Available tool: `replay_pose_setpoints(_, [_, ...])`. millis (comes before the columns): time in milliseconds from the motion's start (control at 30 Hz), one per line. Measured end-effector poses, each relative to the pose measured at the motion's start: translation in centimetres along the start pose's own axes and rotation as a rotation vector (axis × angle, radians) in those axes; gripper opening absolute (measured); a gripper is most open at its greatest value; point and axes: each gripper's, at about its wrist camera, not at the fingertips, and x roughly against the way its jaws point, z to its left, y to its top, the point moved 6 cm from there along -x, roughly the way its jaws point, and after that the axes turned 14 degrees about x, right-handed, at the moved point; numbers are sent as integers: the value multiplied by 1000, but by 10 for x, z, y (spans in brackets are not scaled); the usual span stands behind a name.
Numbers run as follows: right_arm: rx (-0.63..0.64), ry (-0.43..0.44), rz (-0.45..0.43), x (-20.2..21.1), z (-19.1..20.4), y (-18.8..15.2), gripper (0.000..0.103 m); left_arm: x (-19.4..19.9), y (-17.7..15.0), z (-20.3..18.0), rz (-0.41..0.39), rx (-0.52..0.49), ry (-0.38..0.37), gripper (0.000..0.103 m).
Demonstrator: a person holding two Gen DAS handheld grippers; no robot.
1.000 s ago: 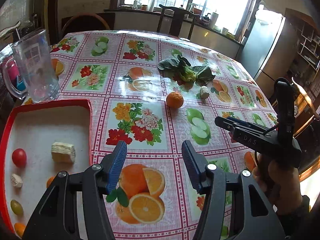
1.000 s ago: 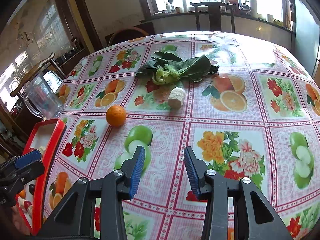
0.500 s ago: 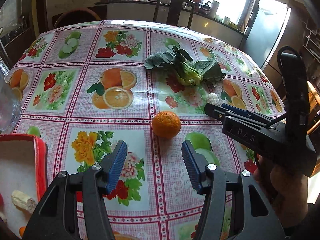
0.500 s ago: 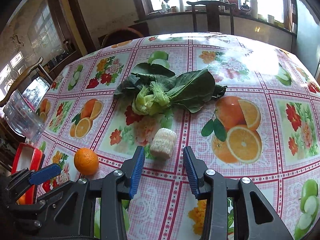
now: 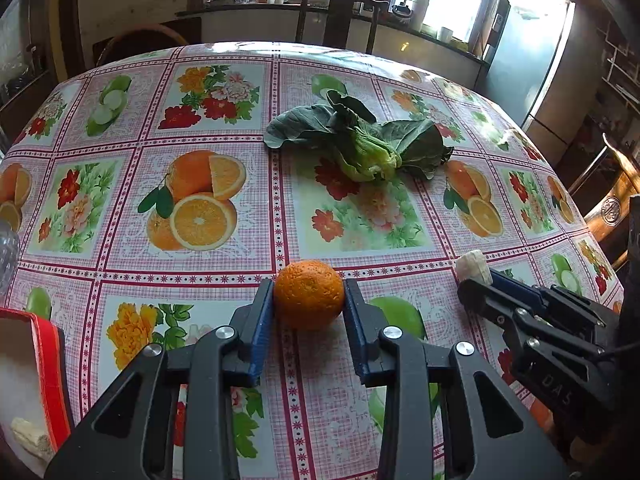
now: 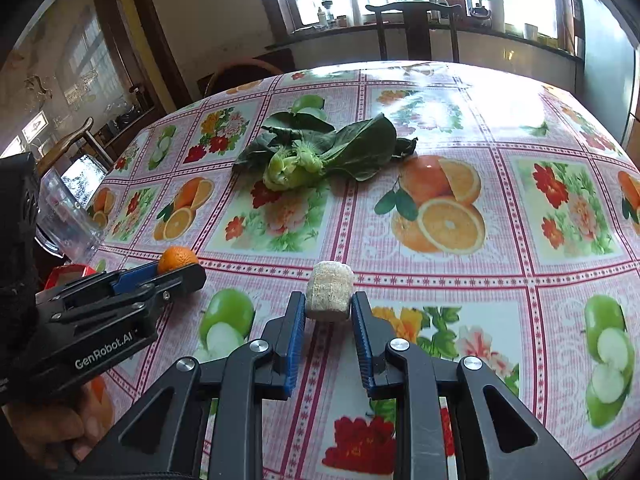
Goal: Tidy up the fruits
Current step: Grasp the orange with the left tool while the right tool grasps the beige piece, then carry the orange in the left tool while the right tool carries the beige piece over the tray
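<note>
An orange point(image 5: 309, 294) sits on the fruit-print tablecloth between the blue pads of my left gripper point(image 5: 308, 292); the jaws are open, with the pads right at its sides. It also shows in the right wrist view point(image 6: 177, 259). A pale corn cob piece point(image 6: 329, 296) lies between the open jaws of my right gripper point(image 6: 329, 308), pads close to both sides. The cob also shows in the left wrist view point(image 5: 473, 266) at the right gripper's tip.
A bok choy point(image 5: 362, 148) lies further back mid-table. A red tray point(image 5: 48, 364) with a cob piece point(image 5: 30, 436) sits at the near left edge. A clear plastic jug point(image 6: 70, 216) stands at the left. Chairs surround the table.
Both grippers have moved forward across the table. The left now straddles the orange, the right straddles the corn cob piece. The tray has slid to the left edge of view.
</note>
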Motion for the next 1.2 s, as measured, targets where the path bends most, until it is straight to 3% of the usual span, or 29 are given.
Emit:
replay_pose_setpoints(467, [43, 99, -46, 55, 72, -26, 24, 68, -47, 29, -37, 70, -30, 31])
replay_pose_setpoints(1200, [149, 161, -67, 77, 169, -23, 24, 144, -64, 102, -119, 158, -10, 31])
